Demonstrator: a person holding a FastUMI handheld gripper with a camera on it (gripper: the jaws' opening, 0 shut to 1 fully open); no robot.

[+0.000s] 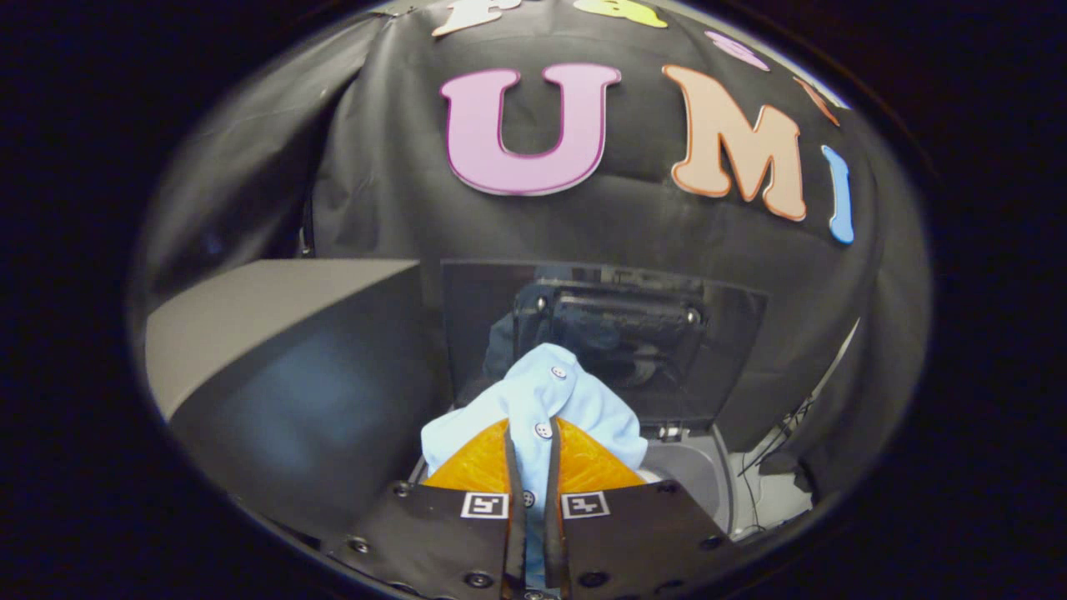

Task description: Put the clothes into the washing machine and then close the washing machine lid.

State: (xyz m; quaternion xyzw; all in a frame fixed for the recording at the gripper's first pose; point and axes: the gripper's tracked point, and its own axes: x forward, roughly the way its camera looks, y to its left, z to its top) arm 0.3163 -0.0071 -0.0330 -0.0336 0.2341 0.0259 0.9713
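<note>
Black cloth hung as the far wall of the booth, draped in soft folds behind everything else. Below it stood the washing machine (708, 475), its pale grey top visible near and to the right of my fingers. Its lid (717, 333) was raised, a dark glossy panel standing upright at the far side of the opening, and a dim reflection showed in its surface. To the left, a grey slanted board (275, 308) rose beside the machine, with a darker shaded face beneath it.

My gripper (531, 467) was pointed toward the raised lid. My two fingers (513, 467) were drawn almost together, leaving a narrow slot between them, and a light blue garment (575, 408) was pinched in that slot. Both fingers pressed on the fabric. The garment bunched up just ahead of my fingertips and spilled to either side of them. Small white buttons (543, 430) ran along a strip of the cloth that passed straight down between my fingers. The bundle sat in front of the lid, over the near edge of the machine's top. Whether any part of it touched the machine, I could not tell. Thin dark cables (775, 446) trailed at the far right, beside the machine.
</note>
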